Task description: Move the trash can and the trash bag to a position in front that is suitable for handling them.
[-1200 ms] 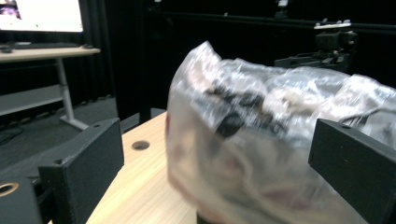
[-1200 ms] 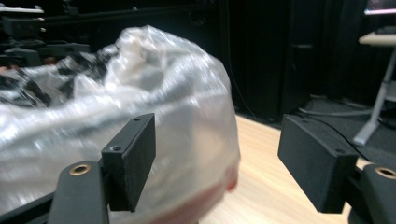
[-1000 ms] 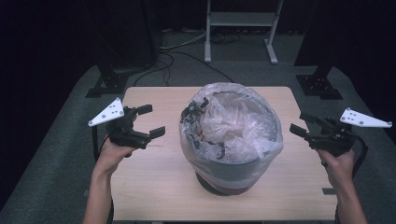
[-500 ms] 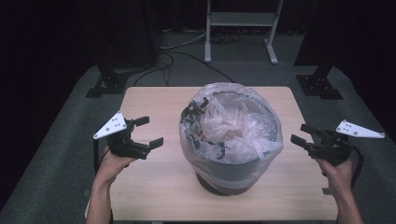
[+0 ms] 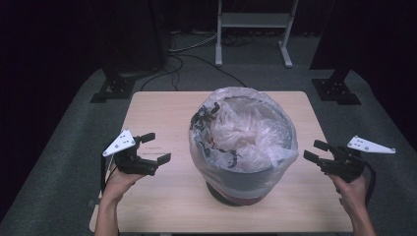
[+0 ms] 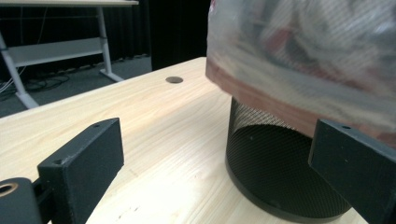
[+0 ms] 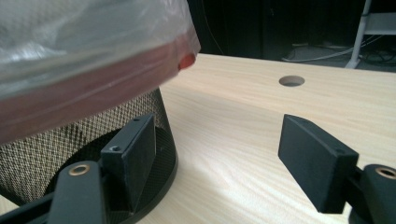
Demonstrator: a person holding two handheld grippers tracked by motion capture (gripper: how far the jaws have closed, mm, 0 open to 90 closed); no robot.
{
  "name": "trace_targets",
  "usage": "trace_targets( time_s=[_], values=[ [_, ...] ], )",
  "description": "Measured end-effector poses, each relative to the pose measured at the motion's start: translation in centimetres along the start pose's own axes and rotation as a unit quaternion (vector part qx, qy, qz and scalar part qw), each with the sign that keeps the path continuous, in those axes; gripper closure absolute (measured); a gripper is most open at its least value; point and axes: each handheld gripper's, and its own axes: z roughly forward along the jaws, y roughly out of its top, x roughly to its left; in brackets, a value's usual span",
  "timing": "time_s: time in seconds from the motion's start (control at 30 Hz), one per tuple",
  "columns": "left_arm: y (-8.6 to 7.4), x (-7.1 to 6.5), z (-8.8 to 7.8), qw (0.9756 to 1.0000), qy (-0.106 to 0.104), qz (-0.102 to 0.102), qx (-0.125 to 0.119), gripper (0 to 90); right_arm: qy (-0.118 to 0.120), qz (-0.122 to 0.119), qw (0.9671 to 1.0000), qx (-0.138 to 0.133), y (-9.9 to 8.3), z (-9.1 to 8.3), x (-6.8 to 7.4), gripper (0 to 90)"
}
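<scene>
Now both grippers, left gripper (image 5: 153,148) & right gripper (image 5: 315,150), have jaws spread and hold nothing, beside the bin (image 5: 246,187). Best approach, I think: come in level on both sides and pinch the bag (image 5: 255,132) hem under the rim, w/o tipping the bin.

There is one black mesh bin (image 5: 241,184) on the surface (image 5: 162,206), and one clear plastic bag (image 5: 255,132) covers it. Two grippers are held, the left gripper (image 5: 152,147) and the right gripper (image 5: 314,150). The surface has two round holes.
</scene>
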Motion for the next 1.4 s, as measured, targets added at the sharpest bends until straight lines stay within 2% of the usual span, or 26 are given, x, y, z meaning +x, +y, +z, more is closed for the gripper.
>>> trace_targets(
  time_s=[0.3, 0.77, 1.4],
  values=[
    [-1.9, 0.0, 0.3, 0.9998, 0.007, -0.010, 0.017, 2.2, -0.003, 0.012, 0.9998, 0.012, -1.6, 0.2, -0.4, 26.5],
    [-4.2, -0.1, 0.3, 0.9991, 0.008, -0.035, 0.021, 2.1, -0.012, 0.035, 0.9990, 0.025, -4.2, -0.4, -1.2, 26.5],
    [-5.9, -0.1, -0.8, 0.9976, 0.045, -0.041, 0.034, 2.1, -0.026, 0.063, 0.9970, 0.038, -7.6, -1.8, -1.7, 26.5]
  ],
)
